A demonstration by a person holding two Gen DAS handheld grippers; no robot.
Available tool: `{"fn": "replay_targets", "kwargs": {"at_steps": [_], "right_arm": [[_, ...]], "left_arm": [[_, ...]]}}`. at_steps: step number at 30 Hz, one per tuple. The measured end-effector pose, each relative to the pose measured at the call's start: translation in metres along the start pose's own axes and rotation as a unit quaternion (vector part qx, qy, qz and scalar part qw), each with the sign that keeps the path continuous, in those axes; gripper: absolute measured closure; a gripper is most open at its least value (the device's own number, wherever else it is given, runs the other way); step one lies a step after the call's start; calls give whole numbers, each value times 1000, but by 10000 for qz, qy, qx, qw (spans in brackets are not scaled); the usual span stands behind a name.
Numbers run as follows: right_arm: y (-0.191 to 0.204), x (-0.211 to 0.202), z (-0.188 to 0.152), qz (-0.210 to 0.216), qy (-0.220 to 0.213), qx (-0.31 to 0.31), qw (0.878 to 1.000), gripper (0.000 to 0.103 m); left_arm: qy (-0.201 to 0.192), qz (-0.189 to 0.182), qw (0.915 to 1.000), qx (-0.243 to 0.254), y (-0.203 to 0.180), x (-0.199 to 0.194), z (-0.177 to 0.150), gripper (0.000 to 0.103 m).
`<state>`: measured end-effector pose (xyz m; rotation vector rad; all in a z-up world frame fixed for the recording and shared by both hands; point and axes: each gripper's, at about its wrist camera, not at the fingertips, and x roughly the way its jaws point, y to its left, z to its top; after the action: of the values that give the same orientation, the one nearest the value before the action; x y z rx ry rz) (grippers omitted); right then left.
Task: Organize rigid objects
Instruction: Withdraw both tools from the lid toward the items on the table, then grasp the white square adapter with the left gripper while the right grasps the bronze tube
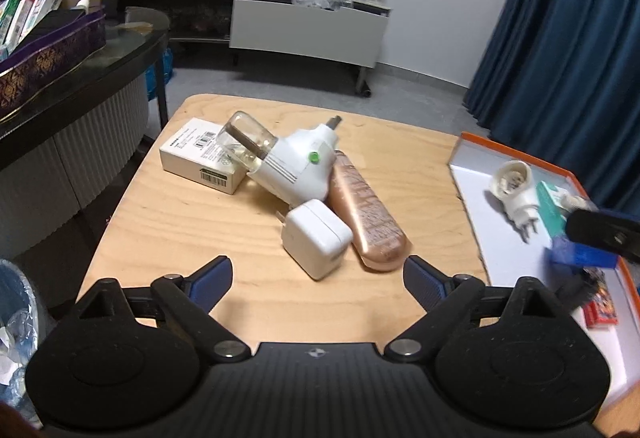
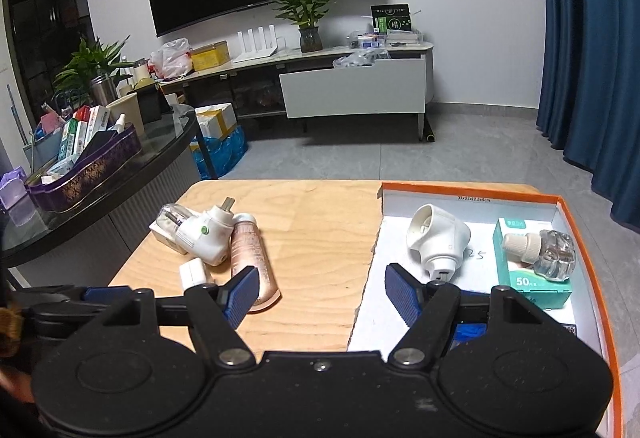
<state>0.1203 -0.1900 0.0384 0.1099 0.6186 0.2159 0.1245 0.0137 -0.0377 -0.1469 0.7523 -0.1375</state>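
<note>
On the wooden table (image 1: 168,222) lie a white mosquito-repellent plug with a clear bottle (image 1: 280,154), a white barcode box (image 1: 200,158), a white charger cube (image 1: 316,238) and a rose-gold tube (image 1: 368,222). My left gripper (image 1: 318,278) is open and empty, just in front of the charger. The orange-rimmed white box lid (image 2: 464,194) holds a white plug heater (image 2: 438,234), a teal box (image 2: 532,278) and a clear refill bottle (image 2: 548,250). My right gripper (image 2: 320,290) is open and empty, over the lid's left edge. It shows in the left wrist view (image 1: 600,234).
A dark curved counter (image 2: 120,178) with a purple tray of boxes (image 2: 88,166) stands left of the table. A TV stand (image 2: 352,86) and blue curtain (image 2: 592,58) are beyond. A small red packet (image 1: 600,306) lies in the lid's near corner.
</note>
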Motion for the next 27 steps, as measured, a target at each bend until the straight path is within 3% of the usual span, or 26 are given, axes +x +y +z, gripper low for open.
{"fn": "replay_targets", "kwargs": {"at_steps": [8, 10, 11, 13, 15, 17, 27], "right_arm": [[0, 8, -2, -25, 96, 5, 10000, 21], [0, 10, -1, -21, 108, 1, 9999, 21], [0, 11, -1, -15, 111, -11, 9999, 21], [0, 14, -1, -18, 122, -36, 9999, 21], [2, 18, -2, 10, 160, -56, 9999, 21], [5, 23, -2, 51, 210, -93, 9997, 21], [38, 77, 3, 488, 634, -508, 9955, 21]], "left_arm": [[-93, 289, 9985, -455, 1, 27, 8, 18], [-27, 386, 9982, -460, 1, 34, 8, 30], [1, 374, 9983, -446, 1, 36, 9, 40], [54, 367, 9985, -394, 2, 39, 7, 46], [31, 378, 9988, -326, 4, 39, 5, 64], [3, 423, 9988, -254, 7, 37, 4, 74], [-12, 368, 9992, -158, 23, 19, 0, 74]]}}
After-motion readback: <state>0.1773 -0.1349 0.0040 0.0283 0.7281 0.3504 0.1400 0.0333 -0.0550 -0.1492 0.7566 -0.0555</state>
